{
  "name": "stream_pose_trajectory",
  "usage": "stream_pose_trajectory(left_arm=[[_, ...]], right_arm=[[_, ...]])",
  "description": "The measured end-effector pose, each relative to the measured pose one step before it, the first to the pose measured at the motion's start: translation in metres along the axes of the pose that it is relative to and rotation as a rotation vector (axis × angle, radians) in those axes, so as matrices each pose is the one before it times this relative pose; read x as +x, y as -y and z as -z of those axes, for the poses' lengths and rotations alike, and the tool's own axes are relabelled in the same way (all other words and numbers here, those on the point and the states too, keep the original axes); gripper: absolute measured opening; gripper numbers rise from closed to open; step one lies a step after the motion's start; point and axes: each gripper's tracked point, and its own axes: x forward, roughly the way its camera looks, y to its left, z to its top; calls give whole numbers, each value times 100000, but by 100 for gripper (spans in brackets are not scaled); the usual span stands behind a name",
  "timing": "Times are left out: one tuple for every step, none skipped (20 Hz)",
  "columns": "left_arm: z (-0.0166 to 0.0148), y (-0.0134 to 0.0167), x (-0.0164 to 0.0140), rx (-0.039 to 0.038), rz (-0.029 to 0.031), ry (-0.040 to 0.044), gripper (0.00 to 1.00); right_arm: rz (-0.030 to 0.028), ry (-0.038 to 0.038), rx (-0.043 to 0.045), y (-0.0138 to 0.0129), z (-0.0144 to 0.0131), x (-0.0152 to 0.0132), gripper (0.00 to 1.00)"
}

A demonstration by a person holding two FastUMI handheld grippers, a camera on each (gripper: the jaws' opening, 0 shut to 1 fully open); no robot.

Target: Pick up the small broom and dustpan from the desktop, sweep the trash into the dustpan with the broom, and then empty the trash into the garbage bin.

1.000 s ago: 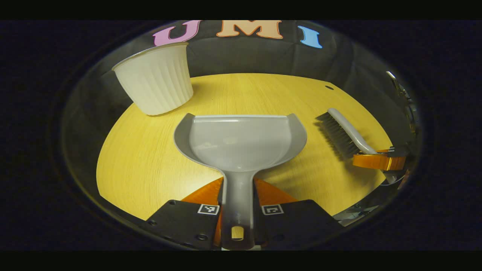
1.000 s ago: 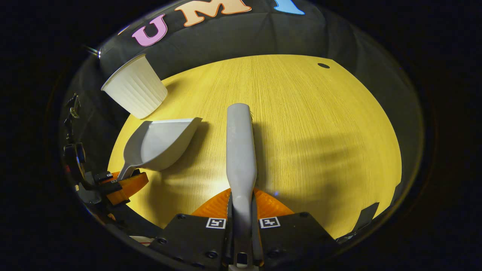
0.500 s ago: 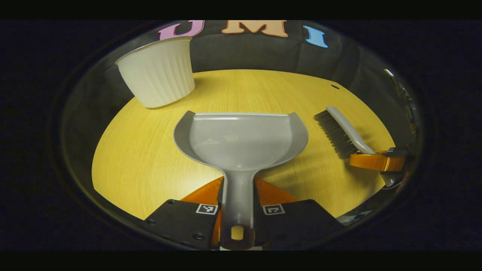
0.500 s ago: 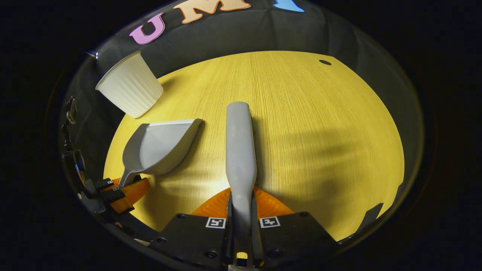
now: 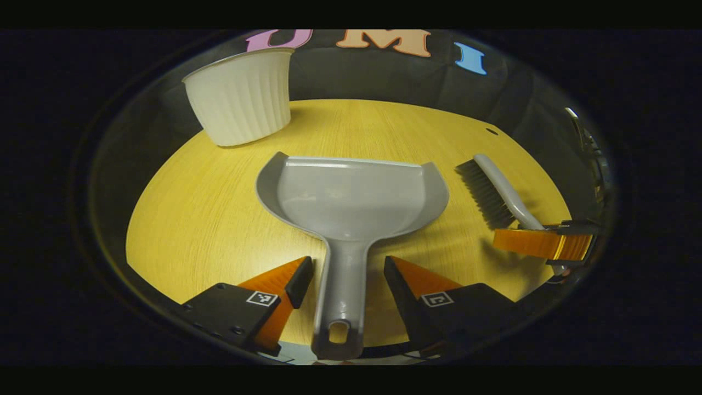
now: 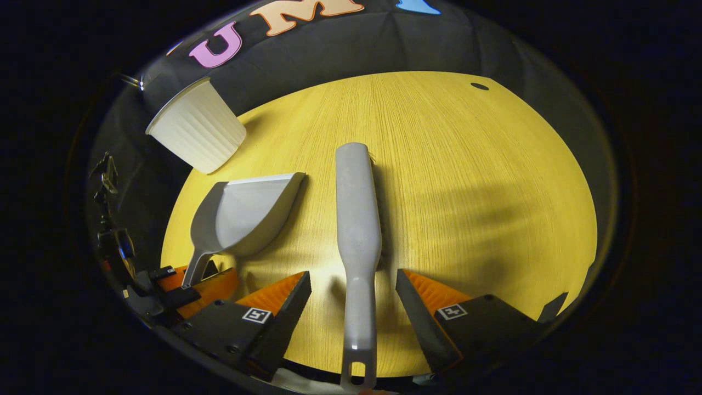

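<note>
The grey dustpan (image 5: 351, 195) lies flat on the yellow wooden desktop (image 5: 203, 219), its handle running back between the fingers of my left gripper (image 5: 348, 269), which stands open and clear of the handle. The grey broom (image 6: 357, 219) lies on the desktop, bristles down, with its handle between the spread fingers of my right gripper (image 6: 354, 282), also open. In the left gripper view the broom (image 5: 496, 189) and the right gripper (image 5: 540, 241) sit at the right. In the right gripper view the dustpan (image 6: 241, 214) and the left gripper (image 6: 205, 282) sit at the left.
A white ribbed garbage bin (image 5: 241, 99) stands at the far left edge of the desktop, and it appears as the bin (image 6: 197, 131) in the right gripper view. A small dark hole (image 6: 479, 86) marks the far right of the desktop (image 6: 466, 192).
Both grippers were shut on their handles, left on the dustpan and right on the broom. Both have now opened, and the dustpan and broom rest on the desktop.
</note>
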Motion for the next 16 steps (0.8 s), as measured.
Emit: stream_pose_trajectory(left_arm=[[-266,-295,-392,966,-1225,1274,80],[-439,-231,-573,959,-1029,1691,81],[-619,-348,-623,801,-1065,2472,81],[-1031,-331,-804,770,-977,4026,82],[-797,-290,-1085,904,-489,2692,82],[-984,-355,-1274,984,-471,3002,83],[-1120,-424,-1289,928,-695,3456,83],[-1147,-558,-1486,898,-968,3920,86],[-1760,-597,-1677,107,-982,5948,87],[-1535,-375,-1353,-469,-1433,5396,89],[-1804,-494,-1166,-385,-1546,5607,90],[-1516,-322,-1078,61,-886,4724,89],[-1499,-288,-1028,101,-1154,4640,90],[-1377,396,-1061,-223,-397,5169,89],[-1178,613,-1143,-724,168,4548,90],[-1170,526,-1015,-902,753,4347,89]], right_arm=[[-629,1191,668,-143,-293,-205,93],[-518,1569,743,-118,-391,-548,93],[-858,1980,1046,-38,-376,-695,93],[-1357,1204,1577,-204,-355,-935,93],[-2380,1843,2402,-489,-305,-1438,93],[-2347,2952,2655,-448,-567,-1635,93],[-1996,3501,2411,-298,-593,-1873,93],[-1316,4459,2096,-300,-738,-1854,93],[173,5659,2200,18,-1111,-1659,93],[663,7452,2305,200,-1358,-1674,93],[992,7375,1879,77,-1549,-1705,93],[747,6689,1177,-110,-1363,-1218,93],[589,6847,435,-19,-928,-1071,93],[-10,5829,-348,-145,-974,-915,92],[216,5160,-701,-70,-714,-893,92],[74,3703,-1081,-41,-406,-509,93]])
